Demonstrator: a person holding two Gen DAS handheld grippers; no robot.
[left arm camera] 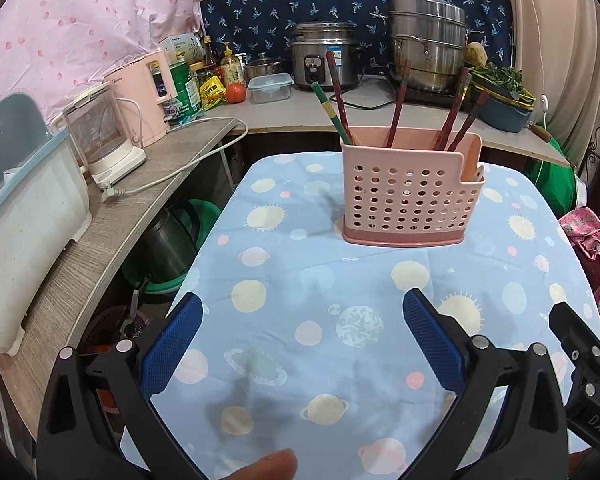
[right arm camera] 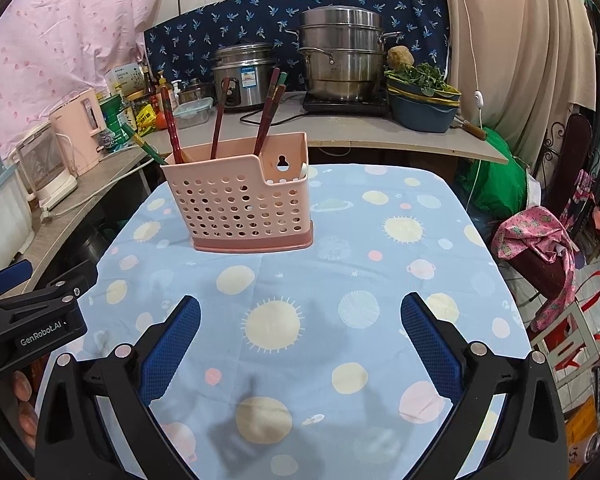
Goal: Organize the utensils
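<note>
We hold both grippers low over the counter (left arm camera: pixel 512 248) with its pale blue cloth printed with suns and planets, and neither carries anything. The left gripper (left arm camera: pixel 302 344) has its blue-padded jaws spread wide, with only cloth showing between them. The right gripper (right arm camera: pixel 300 344) stands just as wide and just as empty.

The task's things are ahead of us, well apart from either pair of jaws: the pink perforated plastic utensil holder (left arm camera: pixel 408 200) stands upright near the far middle of the cloth, and the dark red and green chopsticks (left arm camera: pixel 396 112) are already in it, leaning out at different angles from its taller back compartment. We count roughly half a dozen sticks, though the exact number is hard to tell where they overlap. The lower front pocket of the holder looks empty as far as we can see.

No loose utensil lies on the cloth in either view. By that, we judge the gathering to be done or very nearly so. What may be left is only tidying the splayed sticks, or pulling our hands away.
</note>
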